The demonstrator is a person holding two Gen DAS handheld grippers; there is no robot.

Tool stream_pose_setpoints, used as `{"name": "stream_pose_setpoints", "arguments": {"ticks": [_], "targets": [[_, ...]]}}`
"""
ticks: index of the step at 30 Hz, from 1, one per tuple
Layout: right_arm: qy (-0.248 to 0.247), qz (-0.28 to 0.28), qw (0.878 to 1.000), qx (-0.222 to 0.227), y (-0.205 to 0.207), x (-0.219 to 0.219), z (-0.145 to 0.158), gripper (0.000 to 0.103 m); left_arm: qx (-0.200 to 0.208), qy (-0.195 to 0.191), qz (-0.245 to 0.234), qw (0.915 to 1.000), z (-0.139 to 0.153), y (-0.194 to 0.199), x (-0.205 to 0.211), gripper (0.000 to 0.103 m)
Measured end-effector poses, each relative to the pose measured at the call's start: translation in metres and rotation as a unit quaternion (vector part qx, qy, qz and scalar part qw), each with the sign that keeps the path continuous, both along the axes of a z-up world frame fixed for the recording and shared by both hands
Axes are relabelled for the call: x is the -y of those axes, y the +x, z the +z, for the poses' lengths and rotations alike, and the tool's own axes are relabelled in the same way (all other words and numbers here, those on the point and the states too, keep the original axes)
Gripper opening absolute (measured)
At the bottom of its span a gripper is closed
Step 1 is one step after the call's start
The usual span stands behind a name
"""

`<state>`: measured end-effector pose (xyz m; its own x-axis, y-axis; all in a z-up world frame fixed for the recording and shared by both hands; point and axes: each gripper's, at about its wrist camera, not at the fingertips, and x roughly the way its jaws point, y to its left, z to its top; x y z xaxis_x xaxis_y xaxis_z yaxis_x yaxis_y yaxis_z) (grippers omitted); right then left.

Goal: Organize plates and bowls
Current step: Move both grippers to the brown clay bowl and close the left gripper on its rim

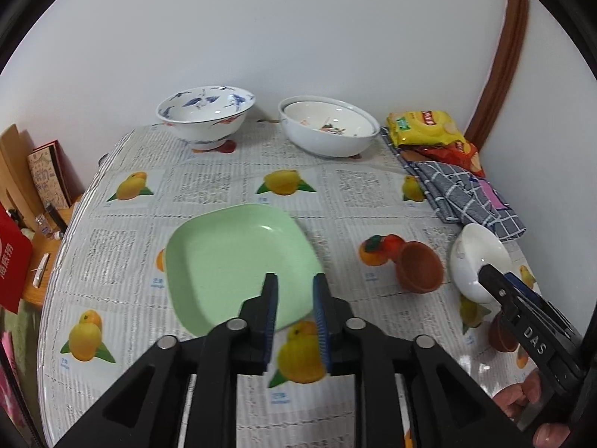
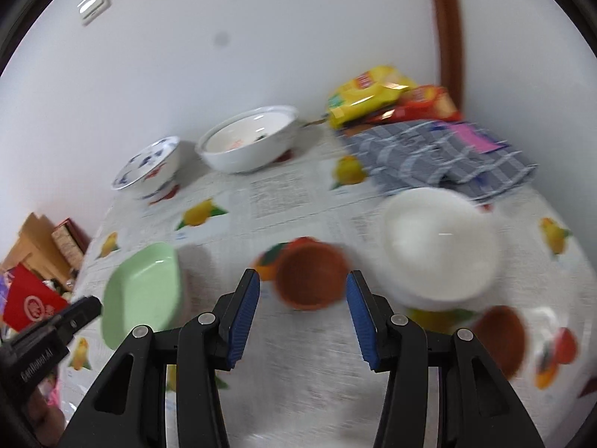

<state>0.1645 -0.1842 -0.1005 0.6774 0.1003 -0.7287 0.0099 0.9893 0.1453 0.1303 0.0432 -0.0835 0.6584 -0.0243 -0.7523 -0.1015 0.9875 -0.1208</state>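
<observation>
The left gripper hangs with its jaws a little apart and empty over the near edge of the green square plate. At two o'clock of the plate sits a brown cup; beside it, a white bowl meets the right gripper. At twelve o'clock stand a blue-patterned bowl and stacked white bowls.

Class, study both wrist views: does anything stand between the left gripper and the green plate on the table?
Nothing visible does. The left gripper hangs with its jaws apart over the near edge of the green plate, and only patterned tablecloth lies around the plate.
</observation>
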Motion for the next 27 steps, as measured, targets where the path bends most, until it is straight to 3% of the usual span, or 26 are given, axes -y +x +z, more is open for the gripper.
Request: {"name": "stream_pose_setpoints", "arguments": {"ticks": [4, 7, 17, 22, 27], "targets": [[-0.042, -0.037, 0.998, 0.019, -0.026, 0.032, 0.007, 0.05, 0.005, -0.005, -0.019, 0.9998, 0.002, -0.002, 0.026, 0.024], [-0.049, -0.045, 0.998, 0.006, -0.04, 0.056, 0.003, 0.05, -0.004, -0.001, -0.034, 0.9994, -0.004, 0.0, 0.047, 0.024], [-0.005, -0.11, 0.993, -0.047, -0.053, 0.136, -0.033, 0.051, -0.057, -0.012, -0.062, 0.9964, -0.038, 0.017, 0.094, 0.024], [-0.031, -0.135, 0.988, -0.064, -0.053, 0.152, -0.048, 0.05, -0.065, -0.012, -0.054, 0.9963, -0.047, 0.029, 0.105, 0.033], [-0.011, -0.142, 0.987, -0.069, -0.055, 0.163, -0.054, 0.051, -0.051, -0.009, -0.036, 0.998, -0.049, 0.041, 0.109, 0.042]]}}
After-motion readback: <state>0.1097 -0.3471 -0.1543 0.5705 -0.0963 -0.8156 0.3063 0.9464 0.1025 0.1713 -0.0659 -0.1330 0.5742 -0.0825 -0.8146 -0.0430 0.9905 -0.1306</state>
